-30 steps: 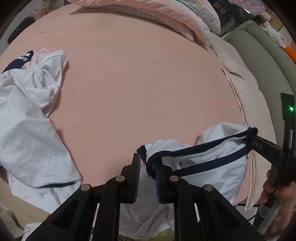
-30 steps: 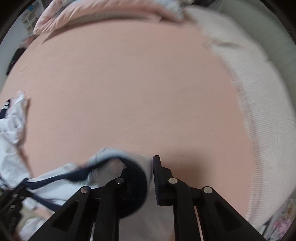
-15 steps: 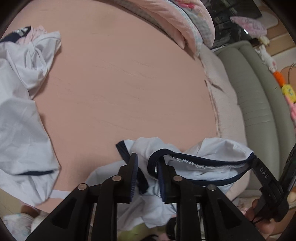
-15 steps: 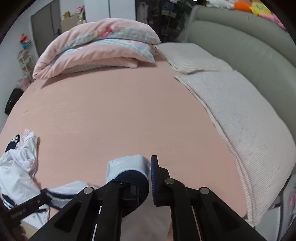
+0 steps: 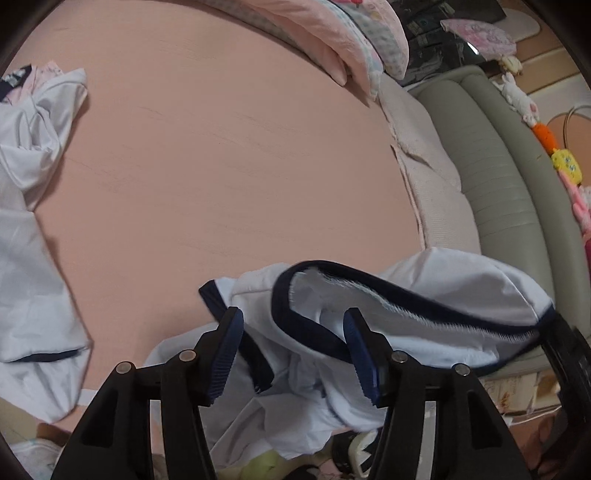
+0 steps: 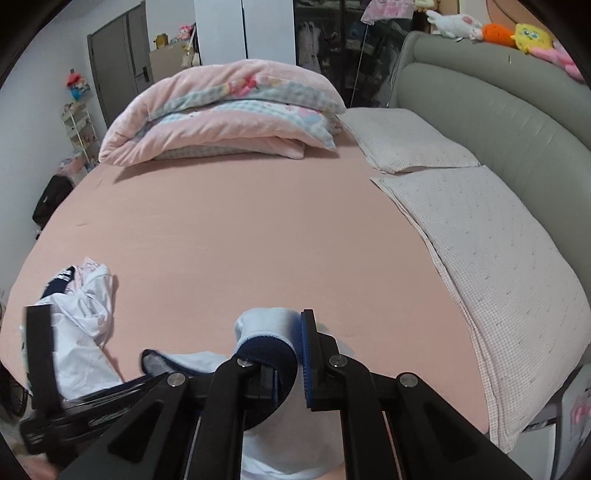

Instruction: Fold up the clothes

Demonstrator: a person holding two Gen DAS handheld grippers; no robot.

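Right now the left tongs (image 5: pixel 293 347) are opening, and their two blue pads stand apart. A white shirt with a dark blue edge (image 5: pixel 424 306) hangs between them, but the pads do not press on it. The shirt's dark blue edge loops across in front of the left tongs and runs off toward the lower right of that view. There the right tongs (image 6: pixel 295 354) hold it. The right tongs are pinching the shirt, with a fold of white cloth and dark blue band (image 6: pixel 266 347) squeezed between the pads. The shirt is at the near edge of the bed (image 6: pixel 258 229), partly lifted off the pink sheet and partly hanging down below the tongs. A second pile of white clothes (image 5: pixel 33 206) lies crumpled on the bed to the left, well apart from the held shirt. It also has a bit of dark blue trim. At the far end of the bed sits a folded pink blanket (image 6: pixel 229 114). Two pale checked pillows (image 6: pixel 491 254) lie along the right side, next to a grey-green padded headboard (image 6: pixel 498 110). Soft toys (image 6: pixel 495 31) sit on top of the headboard.
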